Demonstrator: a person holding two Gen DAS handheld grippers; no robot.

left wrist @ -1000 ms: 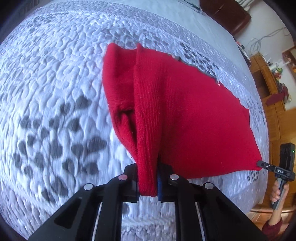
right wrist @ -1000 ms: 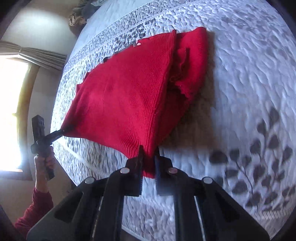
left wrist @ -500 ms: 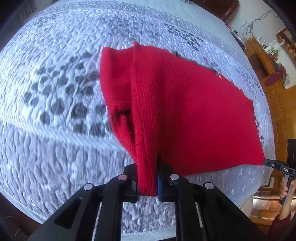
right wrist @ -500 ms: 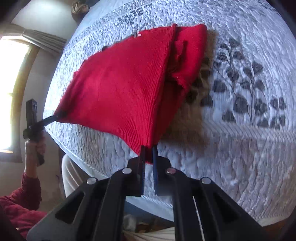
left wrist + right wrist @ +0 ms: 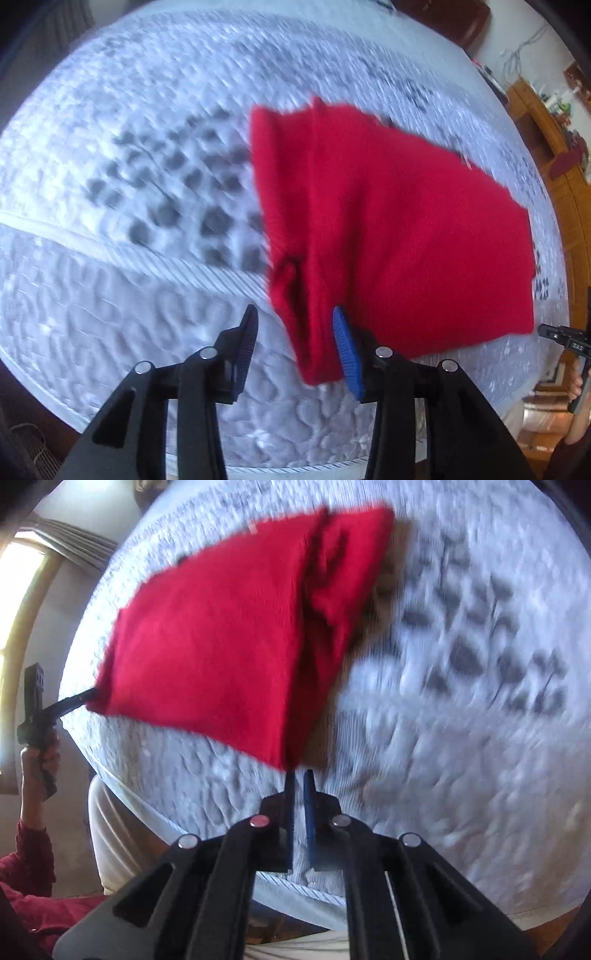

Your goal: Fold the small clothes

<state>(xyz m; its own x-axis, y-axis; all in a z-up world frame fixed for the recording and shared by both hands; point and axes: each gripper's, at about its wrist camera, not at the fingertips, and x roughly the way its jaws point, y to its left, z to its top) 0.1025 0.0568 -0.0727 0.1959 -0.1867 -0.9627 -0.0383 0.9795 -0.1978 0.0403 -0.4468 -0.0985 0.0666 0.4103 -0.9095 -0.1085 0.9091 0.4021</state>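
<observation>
A red knit garment lies folded on the quilted bed, its near edge by my left gripper. The left jaws stand wide open; the garment's near corner hangs against the right blue pad, not clamped. In the right wrist view the same garment sits just beyond my right gripper, whose jaws are almost closed with a thin gap, the cloth's corner just past the tips. Both views are motion-blurred. The left gripper also shows at the garment's far corner in the right wrist view.
The white and grey quilted bedspread with a dark leaf print covers the bed; its near edge runs below the grippers. Wooden furniture stands at the right. A window is at the left.
My left gripper has opened and let go of the garment's corner. The right gripper has slid back off the cloth edge. Both cameras have pulled back toward the bed's edge.
</observation>
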